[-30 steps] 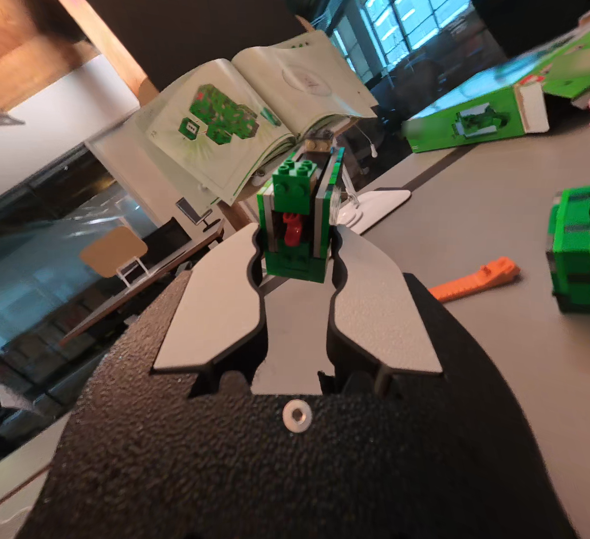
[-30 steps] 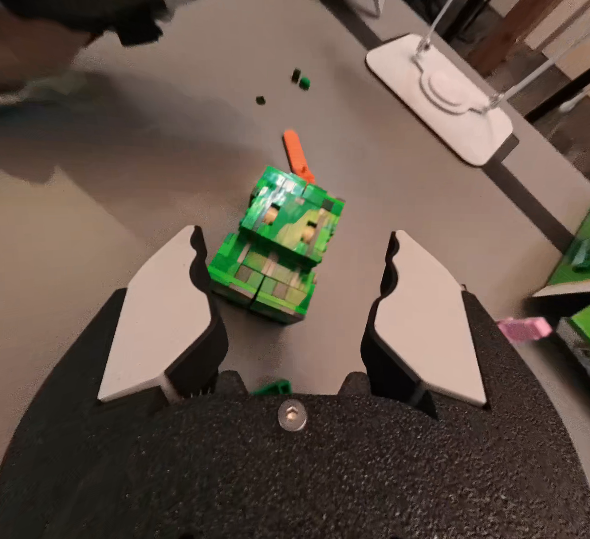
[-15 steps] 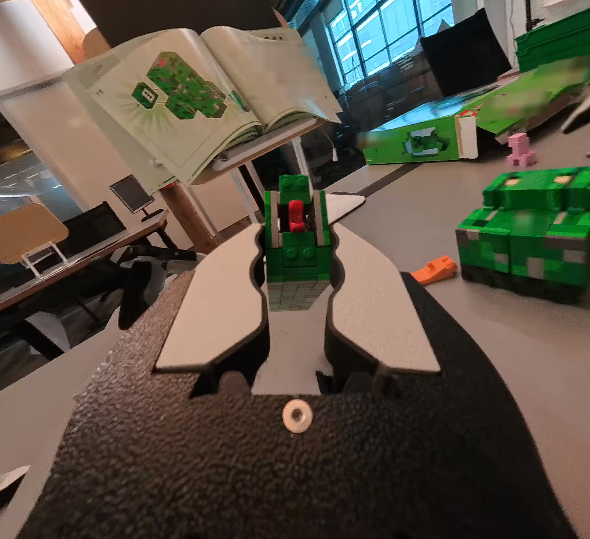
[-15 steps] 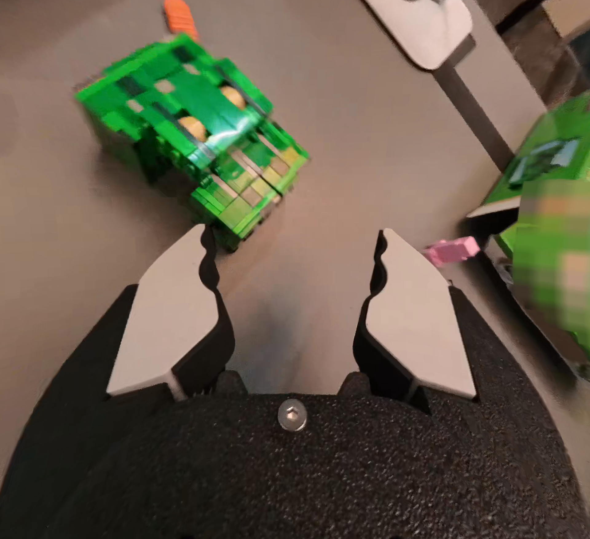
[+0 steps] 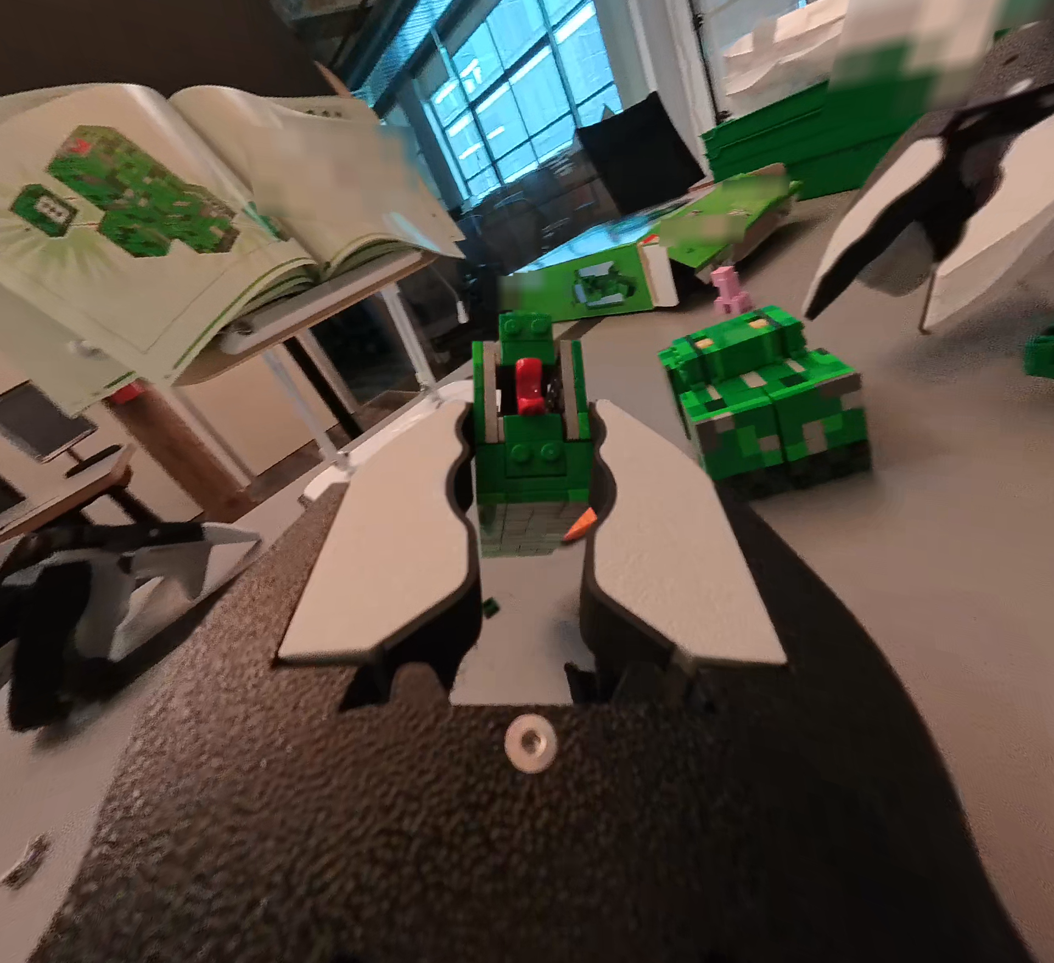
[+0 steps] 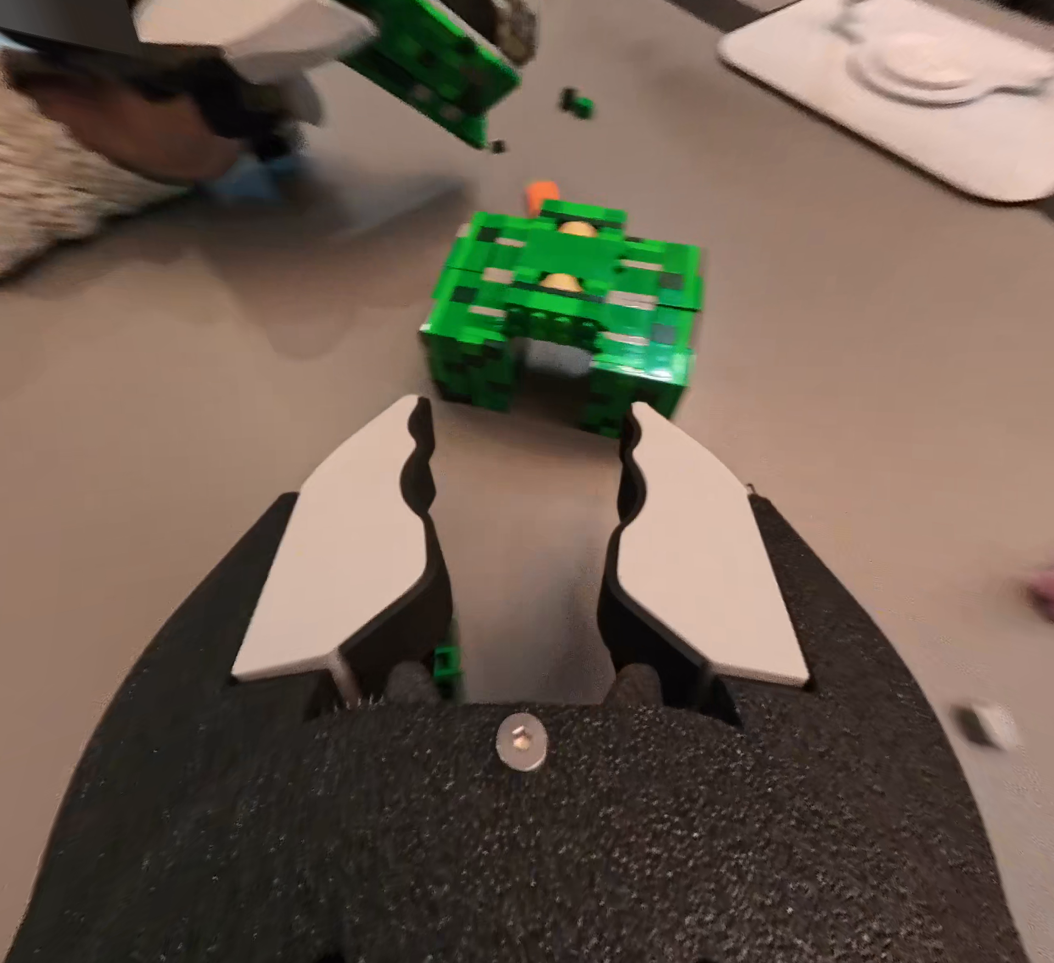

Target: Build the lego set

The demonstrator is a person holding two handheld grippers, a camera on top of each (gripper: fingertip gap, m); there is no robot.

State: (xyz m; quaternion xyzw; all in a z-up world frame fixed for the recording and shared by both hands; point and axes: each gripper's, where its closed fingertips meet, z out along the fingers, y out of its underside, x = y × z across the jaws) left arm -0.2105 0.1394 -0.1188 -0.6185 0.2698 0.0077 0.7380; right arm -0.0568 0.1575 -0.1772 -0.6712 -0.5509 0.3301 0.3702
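Right wrist view: open tool (image 6: 527, 413) near green block (image 6: 564, 308).

2 green lego builds (image 5: 530, 456) (image 5: 764, 405), 1 booklet (image 5: 171, 217), 2 grippers (image 5: 533, 456) (image 6: 527, 422)

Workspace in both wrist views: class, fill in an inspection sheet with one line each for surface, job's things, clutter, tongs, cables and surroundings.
Surface: grey table, mostly bare.
Job's things: tall green lego sub-assembly with a red piece inside; blocky green lego body resting on the table; open instruction booklet on a stand.
Clutter: loose small bricks, orange brick separator, pink figure, green box.
Tongs: left tongs shut on the sub-assembly, above the table; right tongs open, empty, just short of the body.
Cables: nothing seen.
Surroundings: large windows, desks behind.
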